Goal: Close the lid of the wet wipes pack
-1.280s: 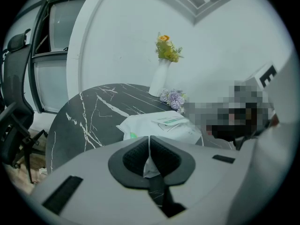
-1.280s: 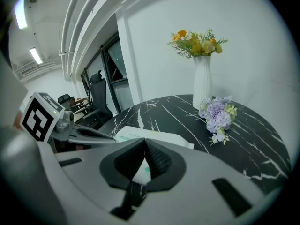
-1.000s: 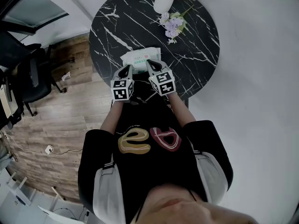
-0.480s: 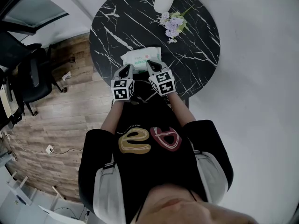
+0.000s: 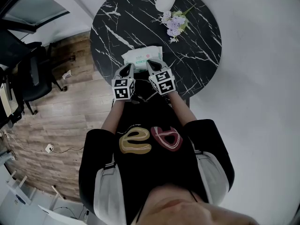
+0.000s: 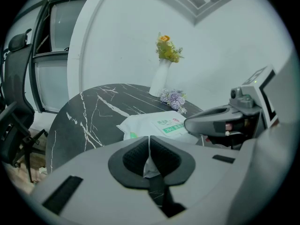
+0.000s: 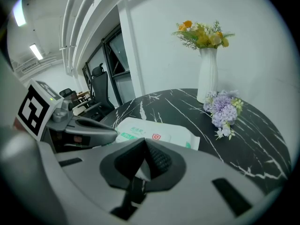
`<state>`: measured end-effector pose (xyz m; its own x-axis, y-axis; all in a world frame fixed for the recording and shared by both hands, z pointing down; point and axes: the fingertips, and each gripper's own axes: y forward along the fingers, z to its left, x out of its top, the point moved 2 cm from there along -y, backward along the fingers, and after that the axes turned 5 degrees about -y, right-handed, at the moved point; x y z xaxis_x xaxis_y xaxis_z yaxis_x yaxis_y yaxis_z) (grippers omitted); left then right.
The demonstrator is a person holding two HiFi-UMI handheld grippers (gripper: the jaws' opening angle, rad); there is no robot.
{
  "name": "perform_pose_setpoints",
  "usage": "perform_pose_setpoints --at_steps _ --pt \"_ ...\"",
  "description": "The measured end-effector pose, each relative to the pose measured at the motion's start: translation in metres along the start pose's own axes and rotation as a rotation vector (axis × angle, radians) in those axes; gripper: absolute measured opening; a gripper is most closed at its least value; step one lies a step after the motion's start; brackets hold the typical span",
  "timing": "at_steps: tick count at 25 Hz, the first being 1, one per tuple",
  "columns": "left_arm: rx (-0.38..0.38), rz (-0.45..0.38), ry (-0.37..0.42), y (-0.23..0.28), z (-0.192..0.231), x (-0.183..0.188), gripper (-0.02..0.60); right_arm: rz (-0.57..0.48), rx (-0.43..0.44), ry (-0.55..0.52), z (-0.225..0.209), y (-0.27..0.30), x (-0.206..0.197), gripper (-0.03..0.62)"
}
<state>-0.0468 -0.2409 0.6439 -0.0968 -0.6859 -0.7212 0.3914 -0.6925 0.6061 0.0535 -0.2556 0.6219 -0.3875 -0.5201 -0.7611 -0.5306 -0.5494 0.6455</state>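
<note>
Held closest to the body: the left gripper (image 6: 149,146) and the right gripper (image 7: 143,149), side by side and nearly touching, both angled down over the near edge of the desk (image 5: 197,41). Showed the left gripper's jaws pressed together with nothing pinched. Showed the same on the right, pads met and empty.

Found the wet wipes pack (image 5: 141,56) just ahead of both sets of tips, flat on the black marbled top with its printed face up. Could not tell whether the tips touched it. Could not read the lid (image 6: 171,125) as open or shut, being flat and pale against the pack.

Showed, well beyond the pack and slightly right of the grippers, a loose sprig of lilac flowers (image 5: 174,25), then a white vase (image 5: 165,0) at the far rim.

Judged the risks as follows. Could have skidded the soft pack forward on the smooth top if pushed at a slant, with neither gripper bracing it. Could have pressed beside the lid and only dented the wipes, leaving it unlatched. Could have knocked the two grippers together, given so little room between them.
</note>
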Motion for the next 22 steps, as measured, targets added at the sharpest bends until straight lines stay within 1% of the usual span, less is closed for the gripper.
perform_pose_setpoints --at_steps 19,22 --pt "-0.005 0.005 0.009 -0.0002 -0.0002 -0.0001 0.025 0.056 -0.019 -0.044 0.0037 0.0059 -0.0044 0.012" --pt "-0.008 0.003 0.006 -0.0004 0.0 0.0002 0.025 0.085 -0.024 -0.084 0.0059 0.0052 -0.0037 0.012"
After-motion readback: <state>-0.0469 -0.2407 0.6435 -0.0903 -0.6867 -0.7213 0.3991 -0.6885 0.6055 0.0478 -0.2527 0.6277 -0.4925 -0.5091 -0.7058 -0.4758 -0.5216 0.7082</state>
